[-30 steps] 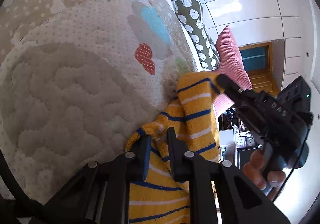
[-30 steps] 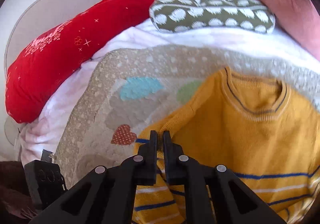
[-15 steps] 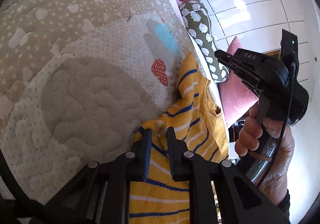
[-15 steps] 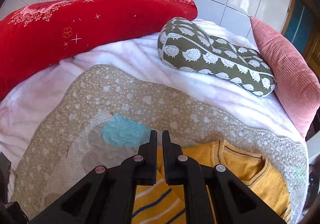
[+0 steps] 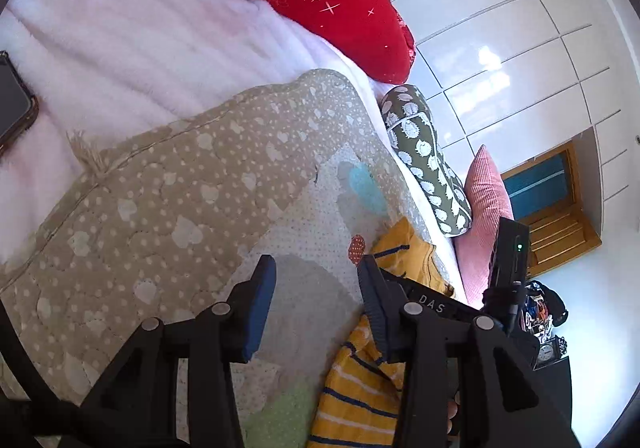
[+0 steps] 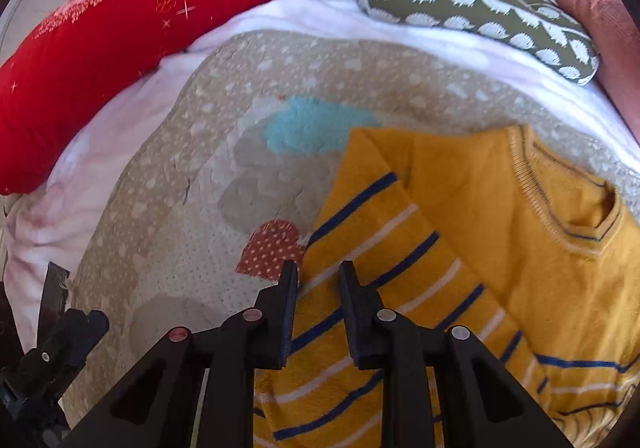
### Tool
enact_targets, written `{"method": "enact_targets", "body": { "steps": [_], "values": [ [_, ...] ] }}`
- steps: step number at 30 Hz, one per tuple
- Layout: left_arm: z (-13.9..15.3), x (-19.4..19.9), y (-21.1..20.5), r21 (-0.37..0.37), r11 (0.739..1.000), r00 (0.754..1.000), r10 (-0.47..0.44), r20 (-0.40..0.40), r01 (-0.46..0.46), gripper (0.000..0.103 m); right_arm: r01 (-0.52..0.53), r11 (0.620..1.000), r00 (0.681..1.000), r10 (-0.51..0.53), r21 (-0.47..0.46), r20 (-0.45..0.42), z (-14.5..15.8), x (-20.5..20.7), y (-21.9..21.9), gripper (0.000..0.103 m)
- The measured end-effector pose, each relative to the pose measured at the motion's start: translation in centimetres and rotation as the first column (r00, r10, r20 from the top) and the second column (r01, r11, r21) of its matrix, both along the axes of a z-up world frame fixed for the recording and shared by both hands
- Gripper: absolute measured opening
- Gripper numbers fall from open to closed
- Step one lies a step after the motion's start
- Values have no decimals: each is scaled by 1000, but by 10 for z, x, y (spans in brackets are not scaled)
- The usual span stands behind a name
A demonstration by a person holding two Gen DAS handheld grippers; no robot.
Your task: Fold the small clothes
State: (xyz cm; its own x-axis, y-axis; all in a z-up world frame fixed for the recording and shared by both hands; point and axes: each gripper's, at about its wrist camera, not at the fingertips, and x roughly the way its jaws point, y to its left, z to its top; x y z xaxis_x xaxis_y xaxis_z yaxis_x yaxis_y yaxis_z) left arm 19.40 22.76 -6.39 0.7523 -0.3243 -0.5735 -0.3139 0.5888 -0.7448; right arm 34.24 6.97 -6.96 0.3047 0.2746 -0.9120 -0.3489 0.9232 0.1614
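Note:
A yellow sweater (image 6: 520, 232) with navy and white stripes lies on the quilted mat (image 6: 208, 168). Its striped sleeve (image 6: 380, 248) is folded in across the body. My right gripper (image 6: 319, 282) hovers over the sleeve's left edge. Its jaws are opening, with the fabric below the gap and neither pad pressing on it. My left gripper (image 5: 316, 288) is over the bare quilted mat (image 5: 168, 232). Its jaws are also opening and have nothing between them. The sweater (image 5: 360, 392) sits to its lower right, partly hidden by the right-hand tool (image 5: 508, 272).
A red pillow (image 6: 120, 20), a green hedgehog-print cushion (image 6: 472, 4) and a pink cushion (image 6: 592, 8) line the far side of the bed. A phone (image 5: 12, 108) rests on the pink blanket (image 5: 132, 44). The left-hand tool (image 6: 60, 336) shows at the lower left.
Both grippers were shut on the striped sleeve and have let it go. The sleeve now lies folded over the sweater. The left gripper has pulled away over the mat.

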Motion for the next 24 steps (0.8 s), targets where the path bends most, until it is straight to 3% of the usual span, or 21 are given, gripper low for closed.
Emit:
{"method": "enact_targets", "body": {
  "steps": [2,6,9,12,14,17,21,24],
  "values": [
    [-3,-2,3,-7,1000,1000,-8,-18,8,42,-9,1000,1000,9,8,-6,-4,-2,9,26],
    [-3,-2,0,-9,999,999,-40,-32,40,46,-17,981,1000,13,195,23,29,-25,-8,27],
    [3,-2,-10,-1,997,997,-75,-27,75,47,10,972,997,-29,234,74,57,-63,-53,31],
    [13,-4,-25,0,993,993,-119,-10,119,49,122,970,981,-150,209,123,79,-104,-127,37],
    [20,-5,-39,23,989,989,-149,-2,149,50,230,963,950,-254,141,181,92,-133,-181,46],
    [30,-7,-59,70,982,985,-174,7,173,51,400,910,886,-414,107,210,103,-176,-255,62],
    [40,-11,-87,148,967,977,-213,10,209,55,554,828,806,-560,85,194,98,-212,-326,63],
    [39,-11,-104,177,954,969,-246,5,242,57,589,804,785,-593,80,181,85,-213,-349,63]
  ]
}}
